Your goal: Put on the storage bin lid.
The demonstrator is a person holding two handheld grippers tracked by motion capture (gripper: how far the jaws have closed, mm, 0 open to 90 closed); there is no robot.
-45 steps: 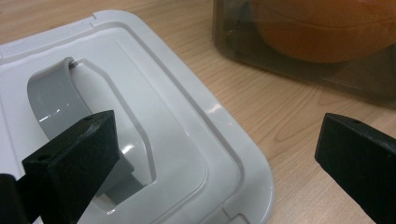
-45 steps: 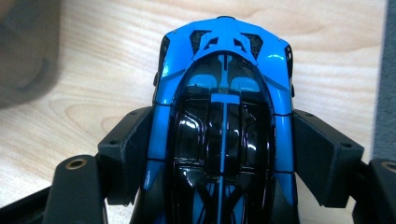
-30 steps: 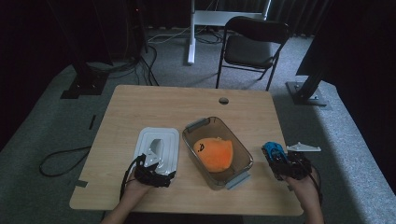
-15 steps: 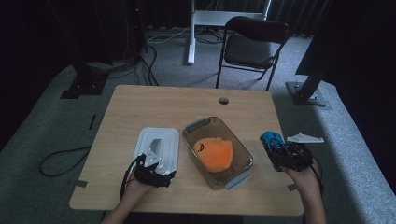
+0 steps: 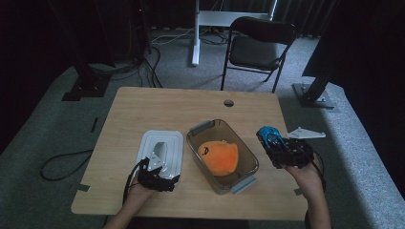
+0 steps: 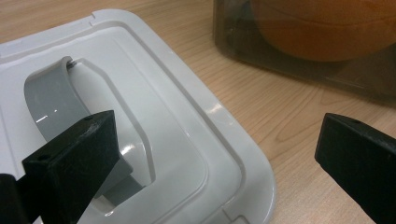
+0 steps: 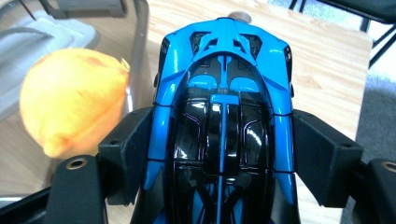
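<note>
A blue and black toy car [image 7: 224, 116] sits between the jaws of my right gripper [image 5: 276, 145], which is shut on its sides and holds it above the table's right edge, just right of a clear plastic bin [image 5: 248, 155]. An orange plush toy [image 5: 219, 156] lies inside that bin. My left gripper [image 5: 160, 167] rests open at the near end of a white lid [image 5: 172, 143] with a grey handle [image 6: 51, 100]; nothing is between its jaws. In the left gripper view the lid's corner lies between the two jaws.
The wooden table [image 5: 181, 107] has a round cable hole [image 5: 229, 102] near its far edge. A black folding chair [image 5: 255, 45] stands behind it. Cables trail on the grey carpet at the left [image 5: 57, 164].
My right gripper has risen with the blue car and moved a little toward the bin. The left gripper has stayed where it was.
</note>
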